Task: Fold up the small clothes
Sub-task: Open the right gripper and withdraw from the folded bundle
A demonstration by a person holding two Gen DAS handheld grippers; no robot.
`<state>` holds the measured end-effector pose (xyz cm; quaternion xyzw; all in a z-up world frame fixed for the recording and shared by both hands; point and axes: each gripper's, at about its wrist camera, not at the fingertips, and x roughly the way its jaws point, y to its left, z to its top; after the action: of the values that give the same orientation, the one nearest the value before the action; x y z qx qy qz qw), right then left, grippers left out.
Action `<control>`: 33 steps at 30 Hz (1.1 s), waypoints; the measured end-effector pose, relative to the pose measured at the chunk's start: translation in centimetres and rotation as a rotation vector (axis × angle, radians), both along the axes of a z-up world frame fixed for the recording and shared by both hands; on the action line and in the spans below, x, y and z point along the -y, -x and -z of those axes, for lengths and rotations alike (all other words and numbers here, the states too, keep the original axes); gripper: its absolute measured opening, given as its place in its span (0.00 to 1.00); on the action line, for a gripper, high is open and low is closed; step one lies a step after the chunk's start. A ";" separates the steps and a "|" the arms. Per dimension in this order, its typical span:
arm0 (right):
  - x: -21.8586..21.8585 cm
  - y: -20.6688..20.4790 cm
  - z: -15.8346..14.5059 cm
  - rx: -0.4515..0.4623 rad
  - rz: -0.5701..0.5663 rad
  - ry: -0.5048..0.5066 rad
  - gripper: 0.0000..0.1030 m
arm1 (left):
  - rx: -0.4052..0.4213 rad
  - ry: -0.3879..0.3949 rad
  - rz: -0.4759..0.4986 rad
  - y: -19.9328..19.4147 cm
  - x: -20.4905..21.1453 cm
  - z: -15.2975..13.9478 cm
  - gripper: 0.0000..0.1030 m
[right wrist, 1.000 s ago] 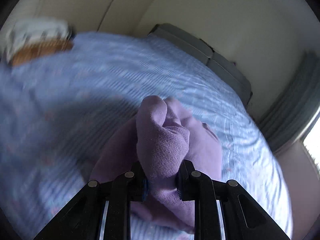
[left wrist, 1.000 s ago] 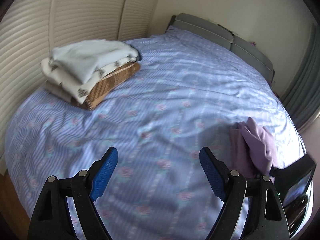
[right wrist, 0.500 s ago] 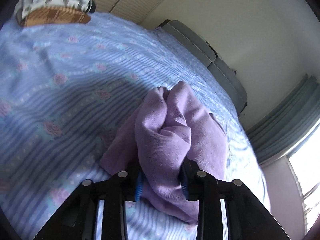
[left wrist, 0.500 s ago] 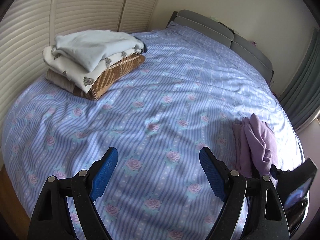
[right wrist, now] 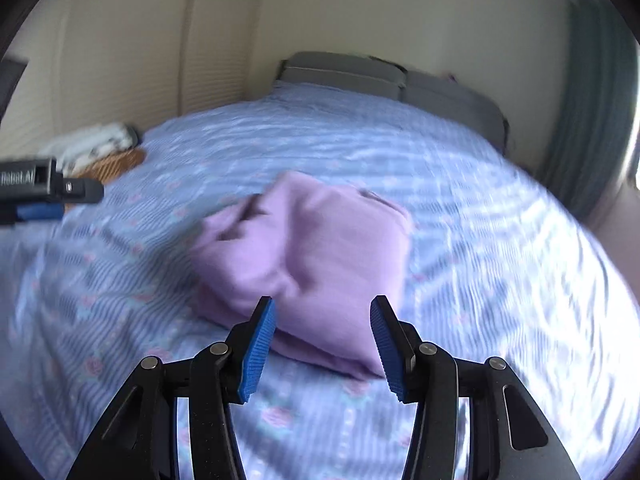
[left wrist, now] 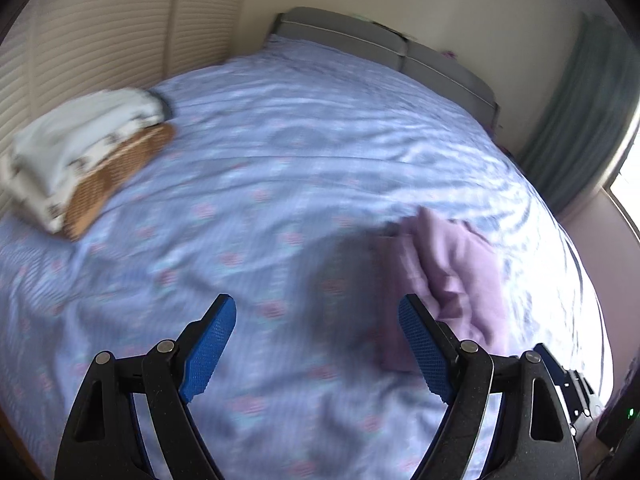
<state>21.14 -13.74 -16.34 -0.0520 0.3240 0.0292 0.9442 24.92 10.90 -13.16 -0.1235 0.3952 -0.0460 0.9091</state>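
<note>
Left wrist view: one bed (left wrist: 320,160) is seen, covered with a blue striped, flowered sheet. One lilac garment (left wrist: 452,276) is laid on it, bunched in soft folds, toward the bed's right edge. One stack of folded clothes (left wrist: 84,152) is set at the bed's far left corner, white pieces above a brown woven one; the blur keeps the pieces from being counted. One grey headboard (left wrist: 384,48) is seen at the bed's far end. The left hand-held gripper (left wrist: 316,338) is held over the bed with its two blue pads spread wide; nothing is held or touched between them, and the lilac garment is seen just beyond its right finger.

Right wrist view: the same one lilac garment (right wrist: 312,256) is seen in the middle of the bed (right wrist: 500,260), the stack of folded clothes (right wrist: 96,152) far off to its left. The right hand-held gripper (right wrist: 322,344) is shown with its jaws opening; the pads are parted and no cloth is pressed by them, the garment's near edge appearing between and behind them, resting on the bed. Part of the left hand-held gripper (right wrist: 40,190) is seen at the left edge
</note>
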 end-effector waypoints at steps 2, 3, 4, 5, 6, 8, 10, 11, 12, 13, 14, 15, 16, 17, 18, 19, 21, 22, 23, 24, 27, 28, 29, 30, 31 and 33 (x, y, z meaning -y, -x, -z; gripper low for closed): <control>2.3 -0.5 0.4 -0.023 0.045 -0.076 0.48 | 0.015 -0.006 0.062 -0.8 2.7 -0.2 0.81; 3.1 -0.7 0.7 -0.031 0.063 -0.105 0.48 | 0.022 -0.009 0.089 -1.0 3.8 -0.3 0.81; 4.2 -0.9 0.9 -0.037 0.083 -0.142 0.48 | 0.029 -0.015 0.118 -1.2 5.0 -0.3 0.80; 5.0 -1.0 1.2 -0.042 0.096 -0.169 0.48 | 0.039 -0.026 0.145 -1.3 6.1 -0.3 0.78; 5.8 -1.1 1.4 -0.045 0.110 -0.195 0.48 | 0.054 -0.039 0.177 -1.3 7.4 -0.3 0.74; 7.3 -1.0 1.8 -0.046 0.132 -0.234 0.48 | 0.069 -0.067 0.237 -1.4 9.5 -0.2 0.60; 8.3 -0.8 2.1 -0.042 0.144 -0.259 0.48 | 0.060 -0.091 0.276 -1.7 10.9 0.3 0.56; 8.6 -0.9 2.4 -0.042 0.147 -0.274 0.48 | 0.053 -0.103 0.284 -1.9 11.4 0.6 0.54; 9.0 -0.7 2.5 -0.043 0.147 -0.288 0.48 | 0.046 -0.109 0.288 -2.1 11.7 0.9 0.53; 9.2 -0.6 2.8 -0.043 0.144 -0.300 0.48 | 0.040 -0.115 0.290 -2.2 12.0 1.1 0.51; 9.5 -0.4 2.8 -0.042 0.142 -0.307 0.48 | 0.029 -0.126 0.295 -2.7 12.3 1.4 0.51; 9.7 -0.3 3.0 -0.040 0.139 -0.312 0.48 | 0.019 -0.133 0.300 -2.9 12.5 1.7 0.50; 9.8 -0.3 3.2 -0.040 0.136 -0.315 0.48 | 0.007 -0.136 0.308 -3.2 12.5 2.1 0.50; 9.8 -0.2 3.3 -0.039 0.134 -0.318 0.48 | -0.011 -0.136 0.318 -3.5 12.6 2.6 0.47; 10.0 -0.1 3.5 -0.040 0.134 -0.323 0.48 | -0.030 -0.130 0.326 -3.9 12.5 3.0 0.45; 10.3 -0.1 3.6 -0.041 0.137 -0.331 0.48 | -0.047 -0.114 0.332 -4.1 12.3 3.3 0.44; 10.8 -0.1 3.8 -0.044 0.143 -0.350 0.48 | -0.091 -0.056 0.345 -4.6 11.5 4.2 0.40; 10.9 0.0 3.8 -0.043 0.147 -0.356 0.48 | -0.114 -0.028 0.359 -4.9 11.1 4.7 0.35; 11.2 0.1 3.8 -0.041 0.152 -0.365 0.48 | -0.137 0.000 0.374 -5.0 10.7 5.3 0.30; 11.3 0.1 3.9 -0.040 0.156 -0.372 0.48 | -0.144 0.015 0.378 -4.9 10.4 5.5 0.27; 11.7 0.4 4.1 -0.037 0.166 -0.387 0.48 | -0.144 0.075 0.376 -4.2 9.1 5.5 0.22; 11.7 0.4 4.2 -0.038 0.168 -0.389 0.48 | -0.140 0.078 0.369 -3.8 8.7 5.4 0.22; 11.8 0.4 4.3 -0.039 0.168 -0.390 0.48 | -0.130 0.073 0.358 -3.3 8.5 5.1 0.22; 11.7 0.5 4.4 -0.039 0.167 -0.390 0.48 | -0.123 0.068 0.348 -2.9 8.4 4.9 0.22; 11.6 0.5 4.4 -0.039 0.165 -0.389 0.48 | -0.118 0.065 0.336 -2.4 8.2 4.8 0.22; 11.3 0.7 4.2 -0.032 0.156 -0.383 0.48 | -0.101 0.069 0.315 -1.4 7.9 4.4 0.22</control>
<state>20.47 -25.09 -20.58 0.1544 0.3303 0.0180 0.9310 26.31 3.00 -17.56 -0.0935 0.4532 -0.1950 0.8648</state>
